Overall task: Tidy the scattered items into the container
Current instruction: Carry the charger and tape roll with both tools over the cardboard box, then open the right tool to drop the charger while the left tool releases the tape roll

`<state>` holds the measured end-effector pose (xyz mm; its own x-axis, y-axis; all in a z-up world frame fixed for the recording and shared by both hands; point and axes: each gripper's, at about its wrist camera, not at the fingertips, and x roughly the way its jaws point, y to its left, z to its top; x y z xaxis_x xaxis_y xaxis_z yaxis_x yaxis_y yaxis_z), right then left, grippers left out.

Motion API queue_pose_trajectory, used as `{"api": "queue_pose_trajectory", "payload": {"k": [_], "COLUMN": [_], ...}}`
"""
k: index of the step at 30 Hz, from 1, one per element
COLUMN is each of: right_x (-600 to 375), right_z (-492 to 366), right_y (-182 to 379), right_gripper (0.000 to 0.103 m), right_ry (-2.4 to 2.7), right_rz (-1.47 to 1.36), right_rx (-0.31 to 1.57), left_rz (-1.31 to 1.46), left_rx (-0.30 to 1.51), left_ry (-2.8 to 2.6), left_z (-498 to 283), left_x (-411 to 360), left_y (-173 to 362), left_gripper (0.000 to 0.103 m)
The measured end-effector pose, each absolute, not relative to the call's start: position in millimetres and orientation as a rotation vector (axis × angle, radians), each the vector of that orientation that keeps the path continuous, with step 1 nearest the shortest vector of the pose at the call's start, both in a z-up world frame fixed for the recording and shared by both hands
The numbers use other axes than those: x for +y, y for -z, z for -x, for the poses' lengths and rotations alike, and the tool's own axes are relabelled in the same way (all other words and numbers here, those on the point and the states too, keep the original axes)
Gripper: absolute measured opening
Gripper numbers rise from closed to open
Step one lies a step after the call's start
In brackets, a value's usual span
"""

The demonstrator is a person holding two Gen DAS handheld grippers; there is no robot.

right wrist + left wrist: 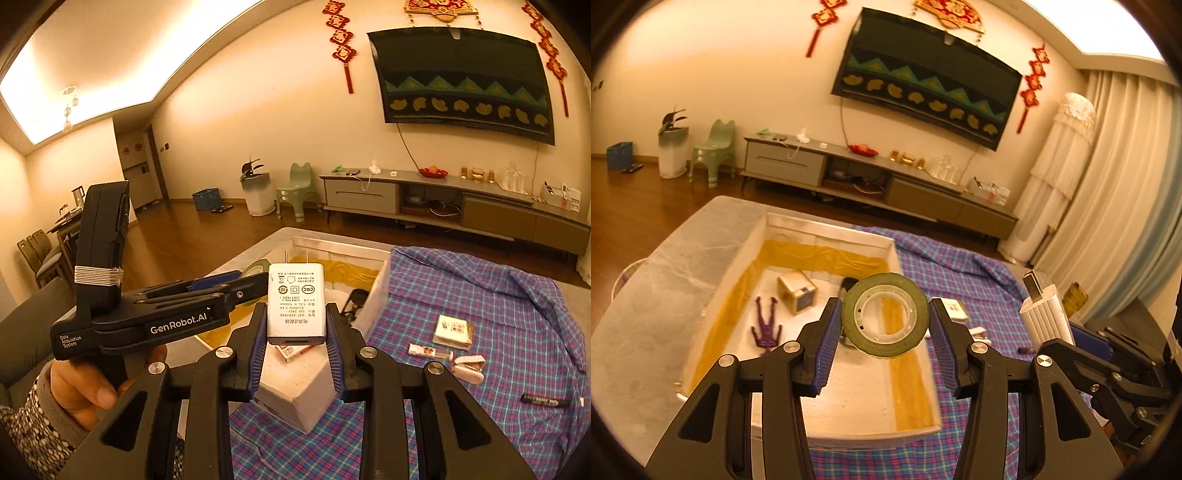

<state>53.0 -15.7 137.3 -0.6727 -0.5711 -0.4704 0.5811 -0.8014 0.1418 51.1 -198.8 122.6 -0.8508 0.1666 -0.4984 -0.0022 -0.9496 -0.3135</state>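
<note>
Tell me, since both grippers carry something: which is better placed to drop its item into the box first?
Left, probably. The left gripper holds the tape roll over the box; the right gripper with its charger looks nearer the box's corner.

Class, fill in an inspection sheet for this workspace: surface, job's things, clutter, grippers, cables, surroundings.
Surface: plaid cloth on table.
Job's things: white box holds purple figure and cube; stapler, marker, packet lie on cloth.
Clutter: nothing seen.
Grippers: left gripper holds tape roll; right gripper holds charger.
Cables: one hangs below TV.
Surroundings: TV stand, green chair, bin.
</note>
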Motion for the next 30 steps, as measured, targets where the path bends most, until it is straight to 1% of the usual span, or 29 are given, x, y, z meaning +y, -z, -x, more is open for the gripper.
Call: {"api": "queue_pose_trajectory", "payload": {"k": [5, 10, 20, 24, 30], "right_x": [-35, -58, -102, -114, -123], "right_z": [-39, -19, 28, 40, 50], "right_y": [-136, -125, -76, -54, -30], "right_gripper": [0.031, 0.031, 0.031, 0.031, 0.031], "right_ry": [2.371, 2.312, 2.219, 2.169, 2.127], "right_rz": [-0.721, -0.811, -1.012, -1.101, -1.195], "right_rx": [0.043, 0.091, 0.342, 0.451, 0.539], "left_rz": [0.865, 0.958, 1.206, 1.292, 1.389], "left_rx": [-0.457, -0.392, -0.185, -0.155, -0.137], "left_ry": [-2.906, -2.914, -2.984, -2.985, -2.98], "left_z": [-46, -33, -1, 9, 16], "left_x": [-217, -225, -228, -232, -235], "left_y": [-116, -104, -65, -50, -37], "left_gripper": [0.049, 0.049, 0.05, 0.05, 0.05]}}
